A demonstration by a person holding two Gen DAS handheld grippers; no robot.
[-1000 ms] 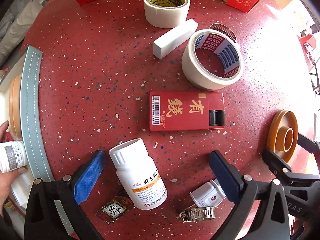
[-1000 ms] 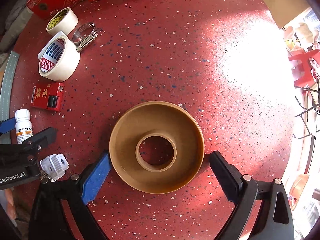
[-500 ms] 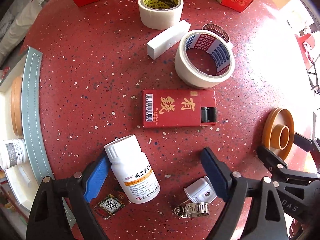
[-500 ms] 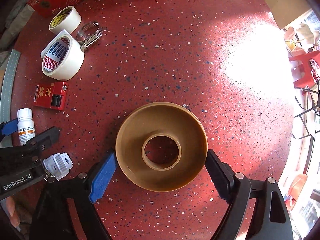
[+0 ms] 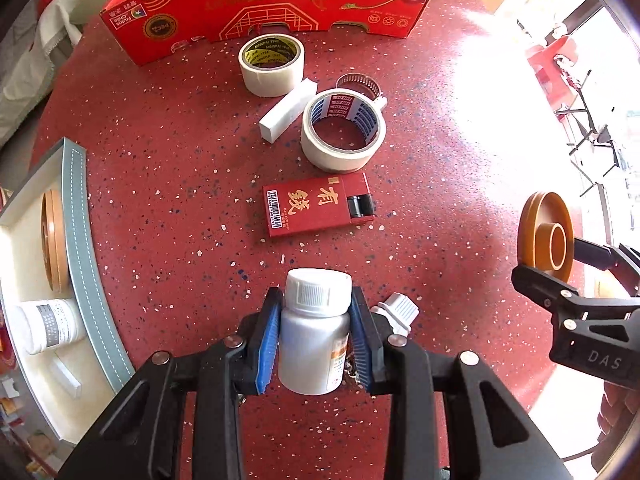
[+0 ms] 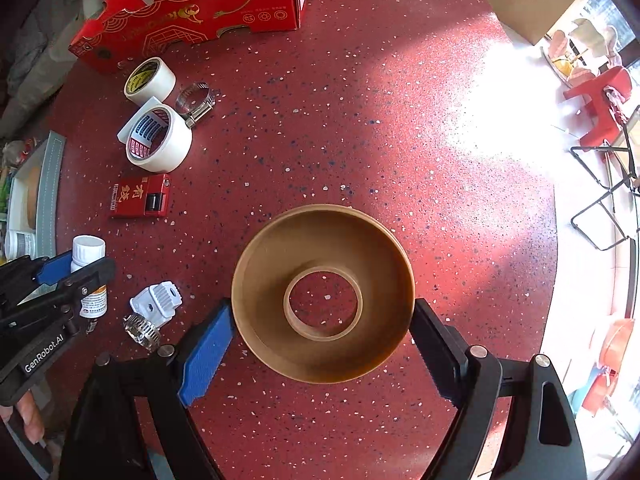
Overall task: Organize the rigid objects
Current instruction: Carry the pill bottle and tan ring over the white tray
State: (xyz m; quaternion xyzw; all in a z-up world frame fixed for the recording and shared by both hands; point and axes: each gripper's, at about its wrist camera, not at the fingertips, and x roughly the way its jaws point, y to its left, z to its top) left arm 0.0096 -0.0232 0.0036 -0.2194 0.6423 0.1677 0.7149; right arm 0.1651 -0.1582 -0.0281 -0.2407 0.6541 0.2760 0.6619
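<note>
white bottle and brown spool both clamped over the red table

white pill bottle (image 5: 312, 332) squeezed between the blue pads of the left gripper (image 5: 314, 340), jaws closing and pressing its sides, ribbed cap pointing away from the camera, orange-banded label turned to the right. held above the speckled red table (image 5: 160, 184), clear of the surface as seen from the right wrist view. just beside it on the right, a small white plastic clip (image 5: 396, 312); under it, partly hidden, a metal hose clamp (image 6: 140, 328).

brown spool (image 6: 324, 292), wide flange with a hollow core, gripped at its rim by the right gripper (image 6: 320, 344), blue pad on one side, black finger on the other, both touching the edge. table speckles visible through the core.

beyond the bottle, lying flat: a red box with gold characters (image 5: 318, 208). farther on, a white tape roll with blue-and-red core print (image 5: 344, 130), touching a white block (image 5: 286, 110); a second hose clamp (image 5: 358, 84) behind the roll. past those, a tape roll with yellow-and-black core print (image 5: 272, 64), near the red cardboard carton (image 5: 256, 12) at the far edge.

at the left edge, a grey-rimmed white tray (image 5: 78, 232) holding another brown spool (image 5: 54, 240) and a white bottle with a grey label (image 5: 50, 324). fingertips of a person's hand (image 6: 30, 416) showing low on the left of the right wrist view.
</note>
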